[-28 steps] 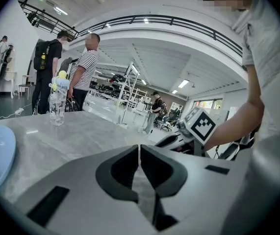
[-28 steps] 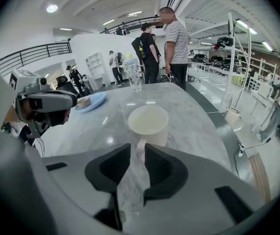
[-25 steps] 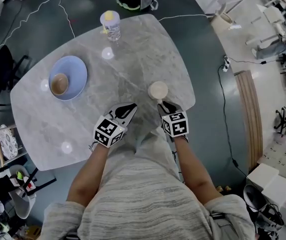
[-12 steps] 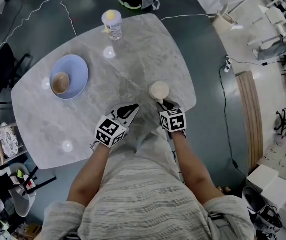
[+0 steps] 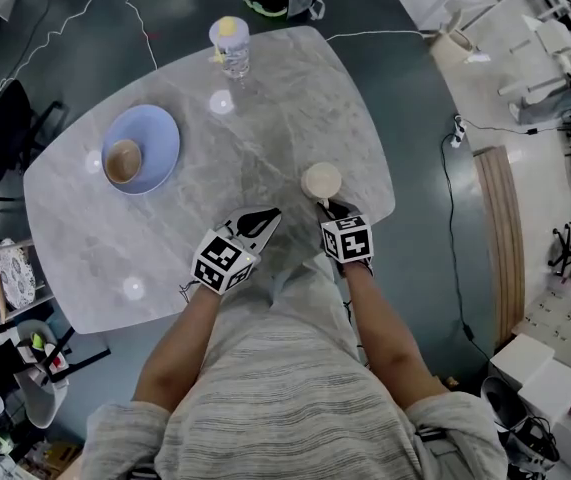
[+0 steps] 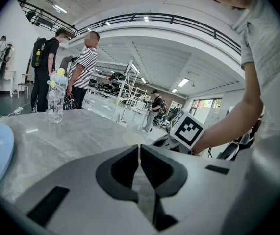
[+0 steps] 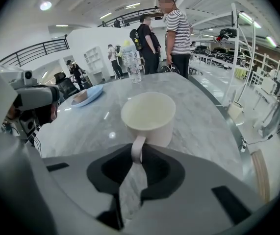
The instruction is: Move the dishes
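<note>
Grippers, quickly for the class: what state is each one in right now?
Left gripper: closed, empty.
Right gripper: jaws have just been closing, now gripping the mug by its handle.

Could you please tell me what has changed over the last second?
The right gripper has just been closing its jaws on the handle of the mug; the mug has not moved. The left gripper, shut and empty, the blue plate, its bowl and the bottle stayed put.

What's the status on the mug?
Left hand-held gripper shut, empty. Right hand-held gripper just closing on handle of mug, upright on table. Plate, bottle well clear.
</note>
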The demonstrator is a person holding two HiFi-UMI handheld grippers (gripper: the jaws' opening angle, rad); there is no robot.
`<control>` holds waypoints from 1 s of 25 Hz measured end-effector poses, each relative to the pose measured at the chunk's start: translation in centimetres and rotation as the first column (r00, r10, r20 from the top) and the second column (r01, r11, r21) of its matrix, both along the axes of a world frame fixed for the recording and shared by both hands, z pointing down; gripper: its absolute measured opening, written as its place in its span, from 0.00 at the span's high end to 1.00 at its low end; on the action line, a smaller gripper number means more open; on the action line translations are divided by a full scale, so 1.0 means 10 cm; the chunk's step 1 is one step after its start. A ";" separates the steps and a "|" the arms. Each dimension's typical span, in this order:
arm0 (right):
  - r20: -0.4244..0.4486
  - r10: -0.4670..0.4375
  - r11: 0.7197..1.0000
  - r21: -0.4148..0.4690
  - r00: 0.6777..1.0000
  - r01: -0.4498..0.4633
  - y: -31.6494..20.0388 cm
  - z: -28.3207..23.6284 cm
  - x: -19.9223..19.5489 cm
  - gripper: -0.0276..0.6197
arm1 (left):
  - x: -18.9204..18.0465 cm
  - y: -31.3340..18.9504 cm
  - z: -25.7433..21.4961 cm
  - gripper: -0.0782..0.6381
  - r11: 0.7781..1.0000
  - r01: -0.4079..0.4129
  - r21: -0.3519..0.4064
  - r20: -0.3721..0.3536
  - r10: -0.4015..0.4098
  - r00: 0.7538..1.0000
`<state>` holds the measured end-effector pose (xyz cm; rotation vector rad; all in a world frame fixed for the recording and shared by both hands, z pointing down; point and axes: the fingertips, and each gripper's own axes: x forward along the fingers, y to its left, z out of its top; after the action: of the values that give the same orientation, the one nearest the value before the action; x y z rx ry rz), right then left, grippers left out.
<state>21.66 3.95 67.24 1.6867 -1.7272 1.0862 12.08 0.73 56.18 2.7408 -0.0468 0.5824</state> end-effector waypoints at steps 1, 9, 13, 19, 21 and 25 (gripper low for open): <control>0.002 -0.002 1.000 0.001 1.000 0.002 0.00 0.00 0.00 0.85 | 0.00 0.00 0.00 0.85 1.000 -0.001 0.000 0.000 0.001 1.000; -0.009 -0.062 0.998 0.032 0.998 0.062 -0.05 -0.02 -0.06 0.86 | -0.01 -0.01 0.00 0.85 1.000 0.002 0.004 0.004 -0.002 1.000; -0.023 -0.090 0.994 0.066 0.996 0.092 -0.09 -0.04 -0.12 0.86 | -0.04 -0.04 -0.01 0.85 1.000 0.013 0.004 0.005 -0.013 1.000; -0.031 -0.160 0.982 0.093 0.987 0.163 -0.21 -0.07 -0.29 0.86 | -0.12 -0.09 0.01 0.85 0.999 0.048 0.004 0.009 -0.048 0.999; -0.026 -0.190 0.976 0.099 0.981 0.191 -0.27 -0.07 -0.38 0.86 | -0.16 -0.11 0.02 0.85 0.998 0.064 0.002 0.012 -0.064 0.998; -0.014 -0.247 0.962 0.120 0.969 0.246 -0.42 -0.09 -0.58 0.86 | -0.29 -0.19 0.04 0.85 0.994 0.110 -0.002 0.013 -0.110 0.994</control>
<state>15.88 -0.25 66.31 1.4883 -1.9772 0.8846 9.16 -1.16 56.58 2.7116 -0.1991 0.5689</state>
